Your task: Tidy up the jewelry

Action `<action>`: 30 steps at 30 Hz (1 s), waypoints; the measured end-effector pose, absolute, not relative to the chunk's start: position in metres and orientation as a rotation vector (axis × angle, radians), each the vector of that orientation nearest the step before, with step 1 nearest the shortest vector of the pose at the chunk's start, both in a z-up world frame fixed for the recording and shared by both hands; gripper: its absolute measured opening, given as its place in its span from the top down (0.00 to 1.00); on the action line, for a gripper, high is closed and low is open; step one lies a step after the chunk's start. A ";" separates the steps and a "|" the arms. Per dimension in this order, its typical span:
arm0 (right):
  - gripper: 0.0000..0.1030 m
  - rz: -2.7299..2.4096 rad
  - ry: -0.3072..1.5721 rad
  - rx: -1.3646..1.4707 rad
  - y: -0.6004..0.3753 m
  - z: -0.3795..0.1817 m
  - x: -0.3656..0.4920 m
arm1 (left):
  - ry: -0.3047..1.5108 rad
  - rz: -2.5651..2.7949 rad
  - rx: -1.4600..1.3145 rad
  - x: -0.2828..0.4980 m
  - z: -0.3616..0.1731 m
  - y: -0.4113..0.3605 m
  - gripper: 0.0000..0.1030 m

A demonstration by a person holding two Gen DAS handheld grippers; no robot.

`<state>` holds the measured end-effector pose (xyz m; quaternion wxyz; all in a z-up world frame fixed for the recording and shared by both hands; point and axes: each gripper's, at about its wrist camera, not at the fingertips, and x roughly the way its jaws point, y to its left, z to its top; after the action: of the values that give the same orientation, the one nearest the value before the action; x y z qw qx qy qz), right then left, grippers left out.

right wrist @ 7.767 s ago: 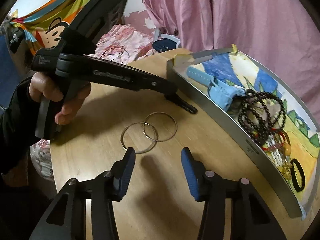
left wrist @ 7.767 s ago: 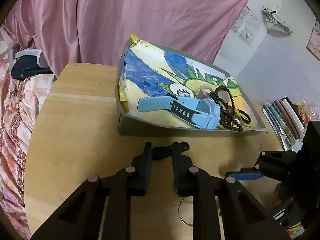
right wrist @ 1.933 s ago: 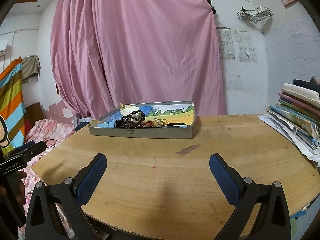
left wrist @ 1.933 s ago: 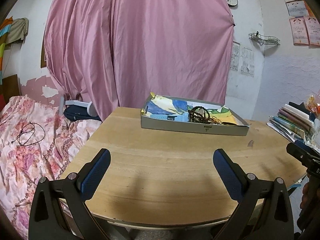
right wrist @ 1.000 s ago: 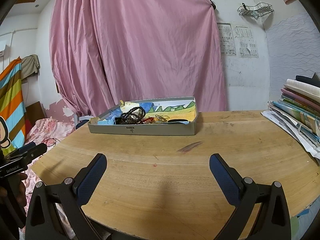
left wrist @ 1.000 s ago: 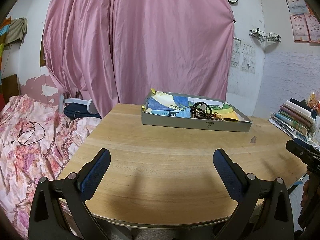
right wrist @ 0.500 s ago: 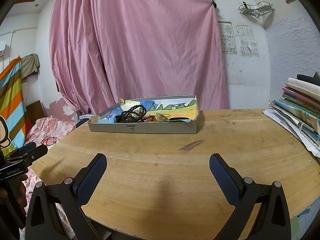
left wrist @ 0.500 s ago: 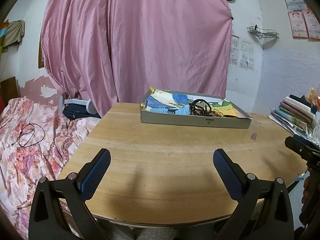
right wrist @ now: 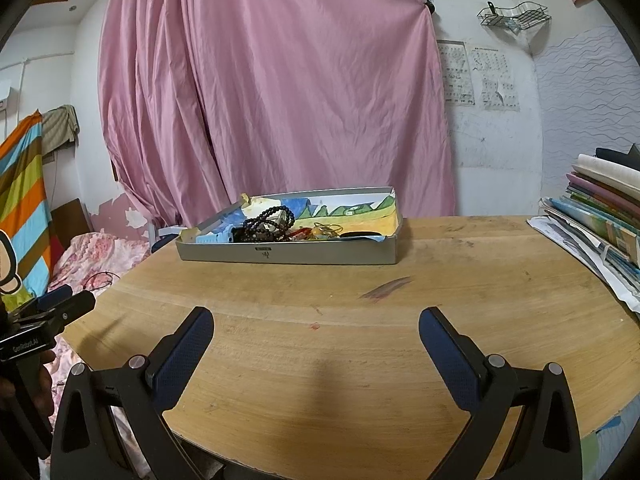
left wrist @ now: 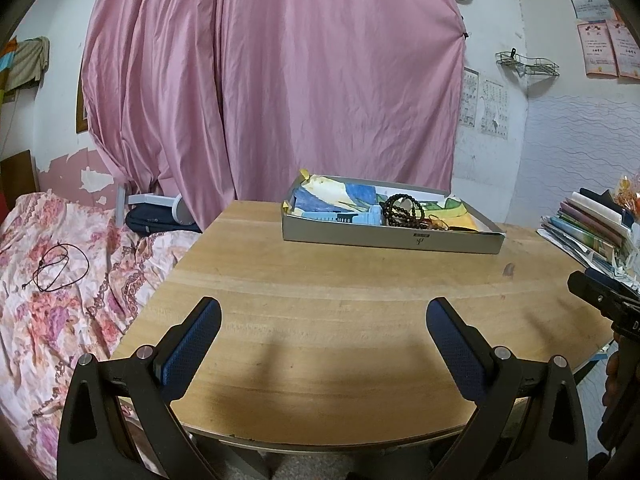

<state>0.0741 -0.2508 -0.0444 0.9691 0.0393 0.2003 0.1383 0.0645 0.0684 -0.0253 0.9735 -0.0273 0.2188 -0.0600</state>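
A shallow grey tray [left wrist: 384,238] [right wrist: 320,257] lined with a painted paper stands at the far side of the round wooden table [left wrist: 340,300] [right wrist: 360,320]. Inside it lie a light-blue watch [left wrist: 340,217] [right wrist: 216,237], a dark bead bracelet [left wrist: 402,208] [right wrist: 270,218], thin gold rings [right wrist: 328,227] and a black band [right wrist: 356,234]. My left gripper [left wrist: 323,330] is open over the near table edge, well short of the tray. My right gripper [right wrist: 316,336] is open too, with nothing between its fingers.
A stack of books and papers [left wrist: 592,228] [right wrist: 600,220] lies at the table's right side. A bed with a floral cover [left wrist: 60,280] and a black cord [left wrist: 56,266] stands left of the table. A pink curtain [left wrist: 272,80] hangs behind.
7.8 s ago both grippers were close to the tray, with two thin rings on the table; since then both have drawn back and stand open. Over the last second they barely move.
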 end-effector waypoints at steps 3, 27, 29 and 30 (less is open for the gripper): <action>0.00 0.280 0.403 0.080 -0.250 -0.045 0.074 | 0.442 -0.121 -0.055 0.066 -0.024 0.067 0.03; 0.00 0.281 0.410 0.074 -0.243 -0.047 0.077 | 0.450 -0.124 -0.060 0.066 -0.030 0.071 0.03; 0.00 0.280 0.411 0.074 -0.243 -0.048 0.076 | 0.451 -0.124 -0.059 0.066 -0.031 0.072 0.03; 0.00 0.281 0.411 0.074 -0.243 -0.047 0.077 | 0.452 -0.124 -0.059 0.066 -0.031 0.073 0.03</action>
<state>0.0772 -0.2431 -0.0470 0.9685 0.0365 0.2033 0.1389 0.0661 0.0729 -0.0314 0.9723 -0.0291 0.2237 -0.0614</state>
